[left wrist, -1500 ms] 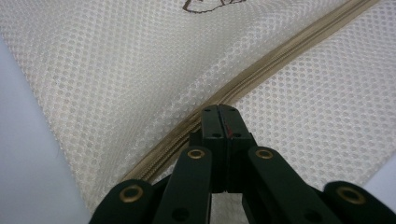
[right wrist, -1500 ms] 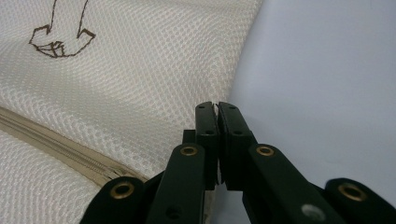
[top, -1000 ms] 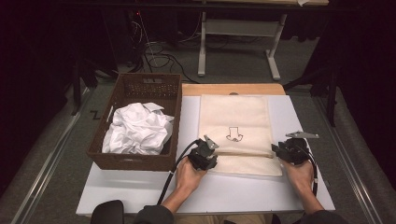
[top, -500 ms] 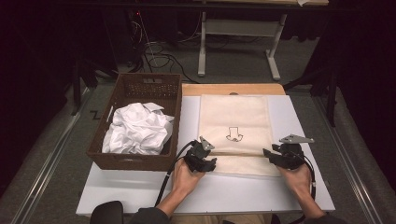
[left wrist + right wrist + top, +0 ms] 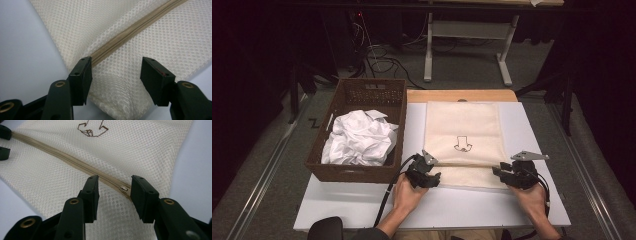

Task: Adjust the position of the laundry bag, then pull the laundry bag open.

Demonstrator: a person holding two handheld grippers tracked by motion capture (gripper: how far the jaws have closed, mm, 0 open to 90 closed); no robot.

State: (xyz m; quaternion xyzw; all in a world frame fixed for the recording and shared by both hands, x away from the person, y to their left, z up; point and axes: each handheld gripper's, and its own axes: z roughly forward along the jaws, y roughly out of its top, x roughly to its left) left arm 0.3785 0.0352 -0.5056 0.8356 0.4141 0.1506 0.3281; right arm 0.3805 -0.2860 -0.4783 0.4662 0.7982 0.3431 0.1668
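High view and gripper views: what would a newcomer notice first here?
First, the cream mesh bag lying flat on the white table, with a beige zipper across its near end. The left gripper and the right gripper sit open at the zipper's two ends. Left of the bag, a brown basket holds crumpled white cloth.

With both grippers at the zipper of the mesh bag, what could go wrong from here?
1. The zipper pull is small and lies flat between the open fingers of the right gripper; they may close on mesh instead and miss it.
2. The left gripper stands open over the mesh bag corner, its jaws just opened. Without a firm hold there, the bag could slide or bunch when the zipper is pulled.
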